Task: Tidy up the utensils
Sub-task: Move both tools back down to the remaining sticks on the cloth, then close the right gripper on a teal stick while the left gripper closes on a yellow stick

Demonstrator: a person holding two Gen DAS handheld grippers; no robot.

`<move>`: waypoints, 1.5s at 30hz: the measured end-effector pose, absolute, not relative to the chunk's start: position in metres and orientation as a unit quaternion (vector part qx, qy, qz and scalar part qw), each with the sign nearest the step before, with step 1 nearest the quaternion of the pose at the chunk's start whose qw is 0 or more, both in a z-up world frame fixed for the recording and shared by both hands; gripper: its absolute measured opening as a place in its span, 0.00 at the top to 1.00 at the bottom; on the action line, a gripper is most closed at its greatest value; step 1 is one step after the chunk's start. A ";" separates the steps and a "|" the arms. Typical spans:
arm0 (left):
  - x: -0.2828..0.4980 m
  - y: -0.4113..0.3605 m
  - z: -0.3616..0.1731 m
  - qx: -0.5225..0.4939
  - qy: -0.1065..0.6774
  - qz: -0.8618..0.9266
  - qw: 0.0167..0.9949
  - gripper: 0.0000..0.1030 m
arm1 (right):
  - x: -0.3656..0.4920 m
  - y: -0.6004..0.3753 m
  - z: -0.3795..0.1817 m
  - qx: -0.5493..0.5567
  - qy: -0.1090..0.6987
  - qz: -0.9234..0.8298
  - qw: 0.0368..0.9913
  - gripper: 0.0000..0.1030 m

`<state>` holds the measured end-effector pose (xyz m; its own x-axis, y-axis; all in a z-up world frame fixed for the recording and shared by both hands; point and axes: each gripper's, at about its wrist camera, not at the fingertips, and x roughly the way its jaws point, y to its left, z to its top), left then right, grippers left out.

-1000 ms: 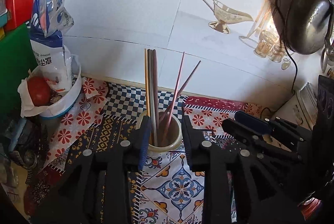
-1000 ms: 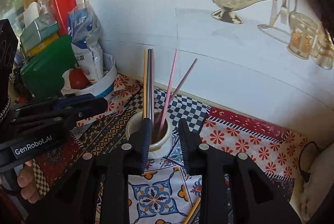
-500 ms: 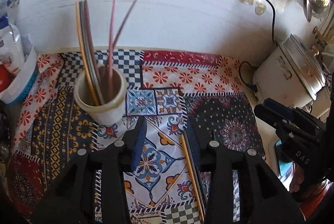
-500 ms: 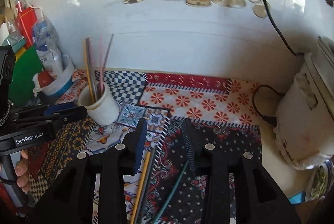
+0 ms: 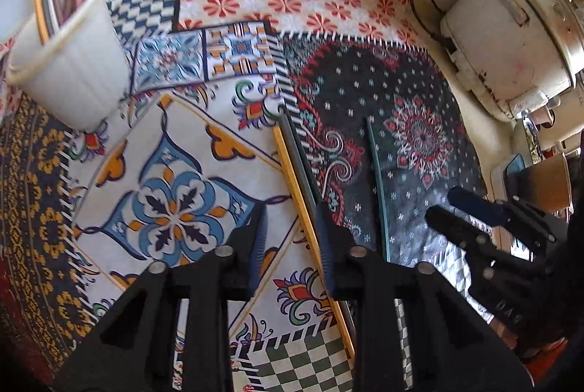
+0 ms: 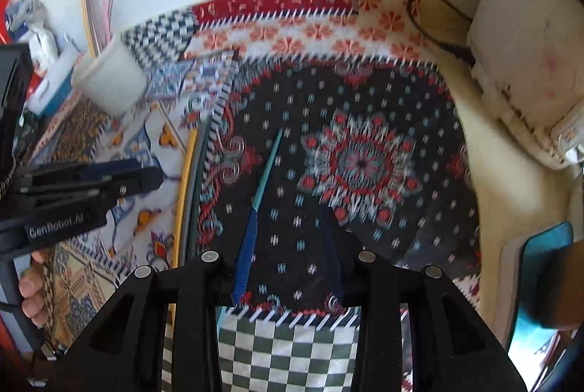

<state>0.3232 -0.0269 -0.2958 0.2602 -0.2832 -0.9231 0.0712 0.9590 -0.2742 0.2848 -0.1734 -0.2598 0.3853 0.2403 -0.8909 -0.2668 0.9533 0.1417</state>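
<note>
A white cup [image 5: 69,63] holding several chopsticks stands at the back left; it also shows in the right wrist view [image 6: 111,83]. On the patterned cloth lie a yellow chopstick [image 5: 299,206], a grey chopstick [image 5: 297,151] beside it, and a teal chopstick [image 5: 376,180] further right. My left gripper [image 5: 290,238] is open, low over the yellow and grey pair. My right gripper [image 6: 288,253] is open, with the teal chopstick [image 6: 268,169] running to its left finger. The yellow [image 6: 184,180] and grey [image 6: 195,173] chopsticks lie left of it.
A white rice cooker [image 5: 511,27] with a black cord stands at the back right. A blue-rimmed white bowl and packets [image 6: 40,63] crowd the left corner. A teal-edged object [image 6: 540,264] sits at the right edge. A white wall runs along the back.
Both grippers have swung away from the cup and dropped toward the cloth. The loose chopsticks now lie right at the fingertips. The right gripper's jaws have widened.
</note>
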 end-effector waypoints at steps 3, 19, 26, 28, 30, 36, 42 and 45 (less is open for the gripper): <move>0.323 -0.029 -0.306 -0.096 0.608 -0.117 0.780 0.83 | 0.275 -0.169 -0.272 -0.020 0.542 0.155 0.826 0.69; 0.330 -0.029 -0.319 -0.096 0.601 -0.097 0.787 0.95 | 0.264 -0.144 -0.291 -0.029 0.563 0.190 0.804 0.69; 0.322 -0.008 -0.318 -0.093 0.622 -0.102 0.771 0.95 | 0.270 -0.155 -0.290 -0.047 0.564 0.195 0.801 0.92; 0.318 -0.003 -0.318 -0.101 0.629 -0.108 0.763 0.95 | 0.274 -0.162 -0.290 -0.046 0.565 0.188 0.802 0.92; 0.317 0.000 -0.319 -0.105 0.634 -0.112 0.758 0.95 | 0.280 -0.170 -0.289 -0.044 0.567 0.179 0.803 0.92; 0.319 -0.002 -0.318 -0.094 0.637 -0.115 0.757 0.95 | 0.293 -0.173 -0.290 -0.032 0.572 0.176 0.800 0.92; 0.331 -0.007 -0.318 -0.079 0.637 -0.111 0.759 0.95 | 0.303 -0.157 -0.291 -0.040 0.561 0.174 0.809 0.92; 0.335 -0.010 -0.317 -0.069 0.637 -0.112 0.759 0.95 | 0.306 -0.151 -0.291 -0.044 0.554 0.173 0.813 0.92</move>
<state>0.3355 -0.0096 -0.3170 0.1625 -0.2590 -0.9521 0.0825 0.9651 -0.2484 0.3057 -0.1508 -0.2911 0.3270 0.2324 -0.9160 -0.3296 0.9365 0.1199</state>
